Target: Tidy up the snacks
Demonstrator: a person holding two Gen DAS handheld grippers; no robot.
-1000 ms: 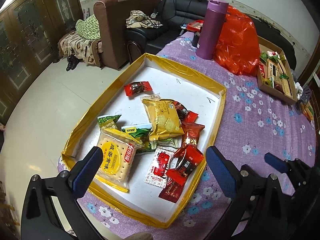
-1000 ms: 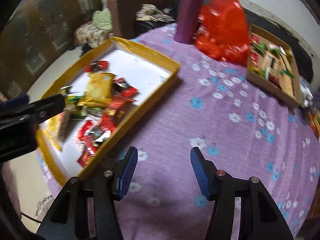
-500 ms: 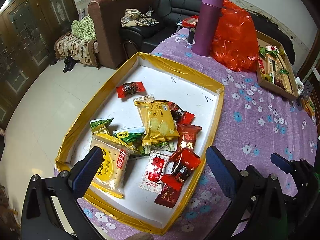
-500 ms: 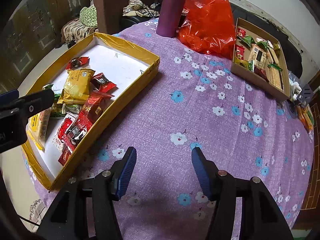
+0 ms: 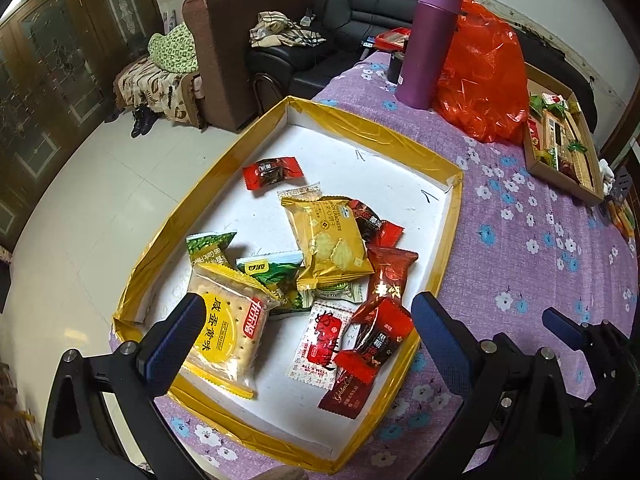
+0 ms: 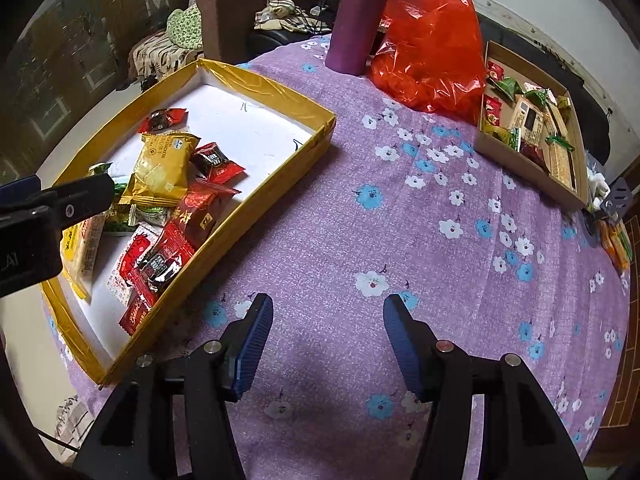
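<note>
Two hand-held grippers, both spread wide and holding nothing. The left hand-held gripper [image 5: 304, 336] has pulled back a bit over the last second, so more of the yellow tray [image 5: 450, 240] shows ahead of it, snacks [image 5: 328, 240] piled just past its fingertips. Right hand-held gripper [image 6: 328, 340] lifted too, over bare purple counter [image 6: 360, 240]. Far ahead-right sits the cardboard box [image 6: 576, 128] with sorted snacks. Guessing nothing's picked yet, sorting is barely started.
</note>
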